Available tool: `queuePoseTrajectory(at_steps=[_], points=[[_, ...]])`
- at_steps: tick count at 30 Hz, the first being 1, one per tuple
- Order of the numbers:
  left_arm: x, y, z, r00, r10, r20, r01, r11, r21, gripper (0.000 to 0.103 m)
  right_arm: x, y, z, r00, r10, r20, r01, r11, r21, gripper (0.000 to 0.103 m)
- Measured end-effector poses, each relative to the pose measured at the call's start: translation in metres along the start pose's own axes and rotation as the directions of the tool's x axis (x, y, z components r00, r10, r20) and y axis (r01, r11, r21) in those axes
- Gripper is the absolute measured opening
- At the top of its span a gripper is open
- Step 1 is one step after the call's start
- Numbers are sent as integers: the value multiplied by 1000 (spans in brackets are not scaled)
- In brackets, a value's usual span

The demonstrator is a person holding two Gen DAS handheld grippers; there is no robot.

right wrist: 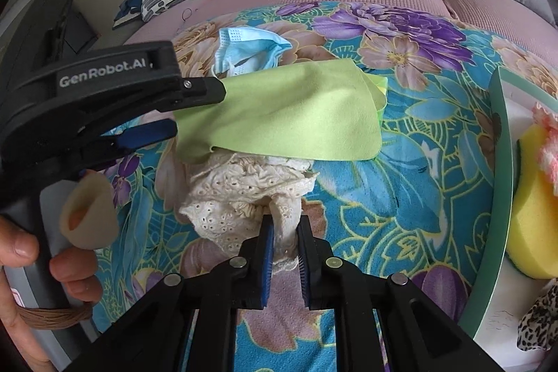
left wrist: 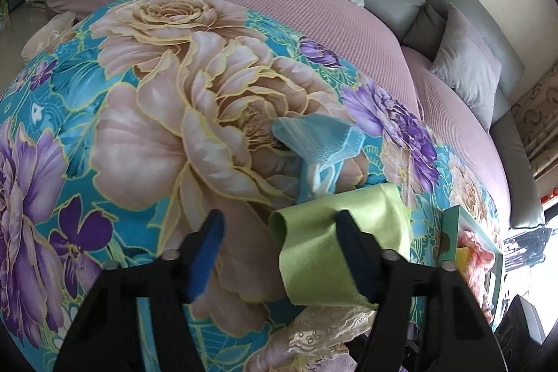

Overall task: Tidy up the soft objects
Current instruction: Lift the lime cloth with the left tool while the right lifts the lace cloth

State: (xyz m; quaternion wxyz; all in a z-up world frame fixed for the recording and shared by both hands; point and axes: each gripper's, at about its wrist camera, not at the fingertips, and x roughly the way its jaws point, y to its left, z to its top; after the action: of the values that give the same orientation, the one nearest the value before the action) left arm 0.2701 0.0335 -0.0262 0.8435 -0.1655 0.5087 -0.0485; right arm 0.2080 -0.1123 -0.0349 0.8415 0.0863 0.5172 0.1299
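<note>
Right gripper (right wrist: 283,262) is clamped on the cream lace cloth (right wrist: 244,194), lying at six o'clock under the green cloth (right wrist: 279,110). Left gripper (left wrist: 279,253) stands half-parted, gripping nothing, its right finger over that green cloth. Step: collecting; next probably a lift toward the tray (right wrist: 502,162) at three o'clock.

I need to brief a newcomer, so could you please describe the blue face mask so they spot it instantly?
Find the floral blanket over the pink couch. On it lies a green cloth, and just beyond its far edge sits the face mask, the only pale blue, pleated item.
</note>
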Motion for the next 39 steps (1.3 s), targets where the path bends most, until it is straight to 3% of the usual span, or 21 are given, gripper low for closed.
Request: queuePoseTrajectory(at_steps=[1, 4, 14, 19, 23, 25, 28, 30, 33, 38, 39], points=[[0, -1, -1, 1000, -7, -3, 7, 1000, 5, 40, 0, 0, 0, 1000, 0, 0, 0, 1000, 1, 13], [-1, -3, -1, 1000, -29, 4, 29, 1000, 5, 10, -1, -1, -1, 1000, 1, 1, -1, 1000, 3, 13], [-43, -11, 7, 981, -126, 147, 122, 992, 39, 2, -30, -8, 1, 996, -33, 79, 33, 999, 3, 10], [-78, -18, 8, 949, -193, 248, 179, 981, 78, 2, -54, -16, 4, 988, -47, 145, 44, 999, 22, 9], [-107, -28, 6, 913, -231, 336, 199, 972, 127, 2, -76, -20, 8, 976, -61, 208, 57, 998, 25, 9], [-115, -32, 6, 903, -238, 357, 198, 969, 146, 2, -84, -23, 9, 971, -68, 229, 64, 998, 27, 9], [-109, -35, 5, 923, -201, 328, 158, 975, 153, 2, -93, -28, 8, 967, -81, 240, 75, 997, 35, 9], [-93, -35, 5, 950, -152, 272, 118, 983, 138, 2, -93, -33, 8, 968, -90, 236, 81, 996, 47, 9], [-71, -33, 5, 976, -112, 187, 92, 989, 114, 2, -92, -42, 7, 968, -120, 220, 109, 992, 64, 9], [-37, -21, -1, 996, -55, 69, 51, 997, 61, 5, -88, -61, 5, 971, -143, 190, 123, 986, 113, 9], [-31, -19, -4, 998, -46, 47, 44, 998, 55, 12, -88, -64, 5, 971, -147, 189, 125, 985, 121, 9]])
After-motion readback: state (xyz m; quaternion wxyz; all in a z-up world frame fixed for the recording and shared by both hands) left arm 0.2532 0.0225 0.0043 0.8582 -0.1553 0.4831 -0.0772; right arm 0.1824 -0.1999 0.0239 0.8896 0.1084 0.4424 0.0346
